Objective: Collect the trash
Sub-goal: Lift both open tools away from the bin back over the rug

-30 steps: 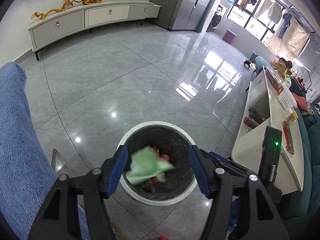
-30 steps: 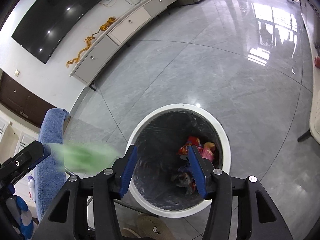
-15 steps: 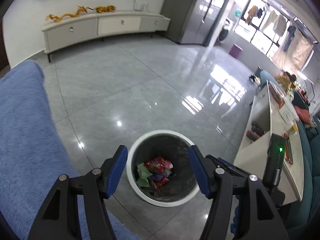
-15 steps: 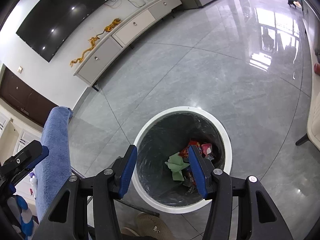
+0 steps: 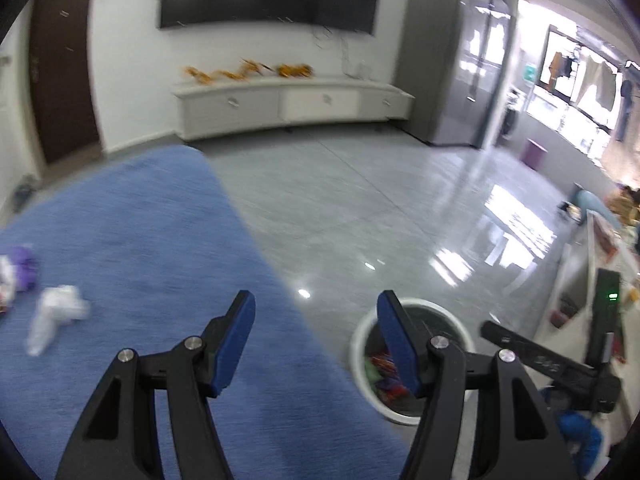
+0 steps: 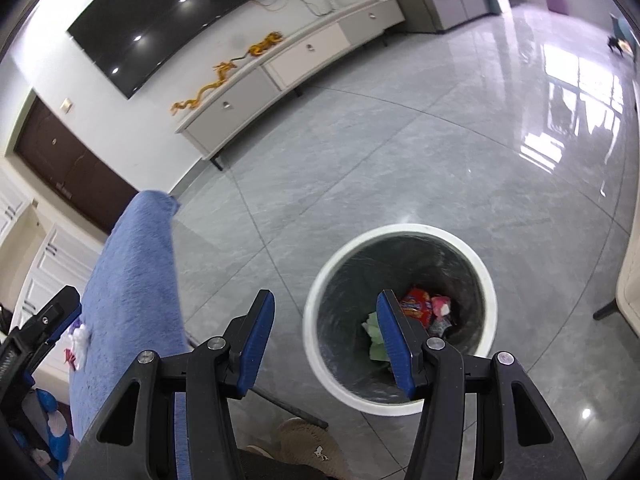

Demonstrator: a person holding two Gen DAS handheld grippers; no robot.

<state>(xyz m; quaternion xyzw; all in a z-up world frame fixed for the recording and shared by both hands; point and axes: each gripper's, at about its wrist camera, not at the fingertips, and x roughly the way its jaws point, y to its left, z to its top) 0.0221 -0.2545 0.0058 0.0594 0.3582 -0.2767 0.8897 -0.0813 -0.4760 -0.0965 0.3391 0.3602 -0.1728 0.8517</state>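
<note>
My left gripper (image 5: 315,300) is open and empty above the edge of a blue cloth-covered surface (image 5: 140,248). On that cloth, at the far left, lie a crumpled white scrap (image 5: 56,314) and a purple scrap (image 5: 22,268). The white-rimmed trash bin (image 5: 360,344) stands on the floor at lower right, partly behind the right finger. My right gripper (image 6: 325,300) is open and empty above the floor, just left of the bin (image 6: 316,320). Inside the bin lie a green paper (image 6: 374,334), a red packet (image 6: 416,306) and a pink scrap (image 6: 440,306).
Grey glossy floor tiles (image 6: 400,140) spread beyond the bin. A low white TV cabinet (image 5: 288,106) runs along the far wall. A white table (image 5: 580,280) with clutter stands to the right. A shoe (image 6: 308,444) shows at the bottom edge of the right wrist view.
The green paper dropped from between the left fingers into the bin. The left gripper then swung left and up, off the bin and over the blue cloth. The right gripper rose slightly.
</note>
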